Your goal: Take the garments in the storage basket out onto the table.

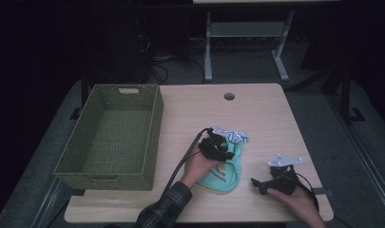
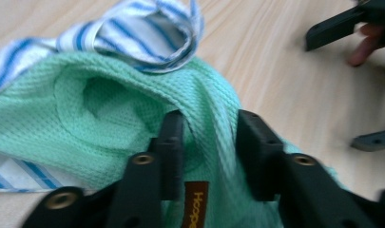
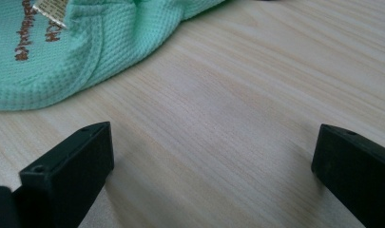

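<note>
1. Left gripper view: left gripper [image 2: 206, 152] straddles a fold of the green cloth [image 2: 109, 118], jaws part-open, not pinching.
2. Cloth lies on the table [image 1: 266, 118] (soft, light); pinch a raised fold.
3. Right gripper [image 3: 214, 171] wide open, empty.

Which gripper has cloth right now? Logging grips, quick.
Left gripper: open, jaws around a fold of the green cloth, not pressing.
Right gripper: open, holding nothing.
</note>
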